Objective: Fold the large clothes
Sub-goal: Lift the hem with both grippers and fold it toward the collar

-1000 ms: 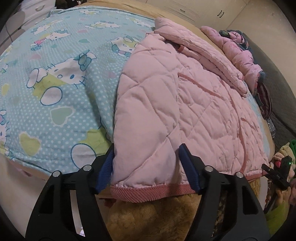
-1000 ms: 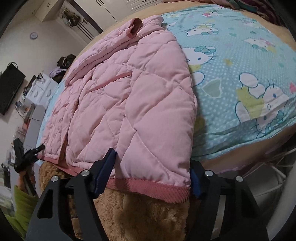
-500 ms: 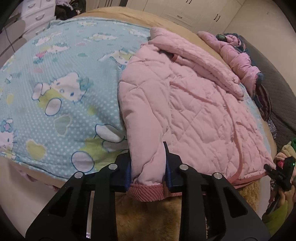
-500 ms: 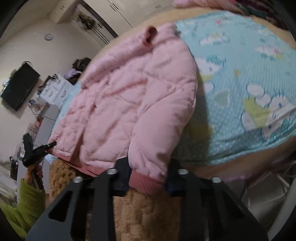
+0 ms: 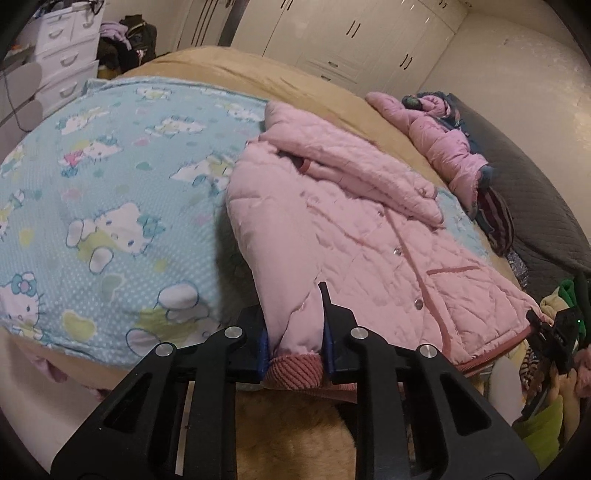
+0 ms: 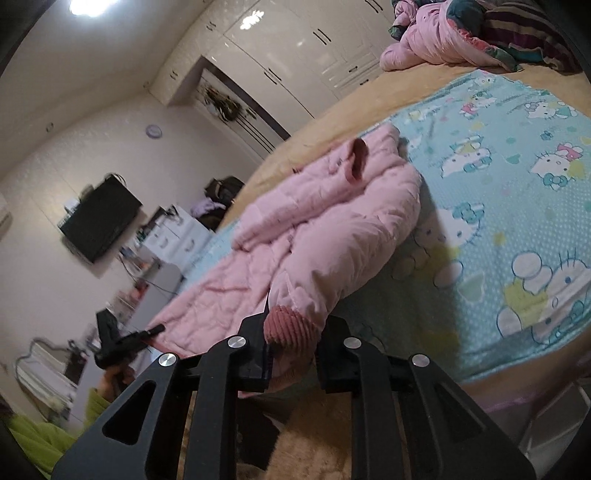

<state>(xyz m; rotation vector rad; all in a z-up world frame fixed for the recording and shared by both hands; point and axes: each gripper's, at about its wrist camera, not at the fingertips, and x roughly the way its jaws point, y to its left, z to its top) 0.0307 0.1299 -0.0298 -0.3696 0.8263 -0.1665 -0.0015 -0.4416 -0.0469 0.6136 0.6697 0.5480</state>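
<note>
I am pinching the pink coat [image 5: 354, 236] hem with both grippers [image 5: 294, 345] [image 6: 291, 356], and next I fold it up.

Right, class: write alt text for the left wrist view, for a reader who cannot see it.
The left hand-held gripper is shut on the ribbed cuff of a quilted pink jacket, which lies spread on a pale blue cartoon-cat printed blanket over a tan bed. A second, crumpled pink puffy coat lies farther back, before white wardrobe doors.
</note>
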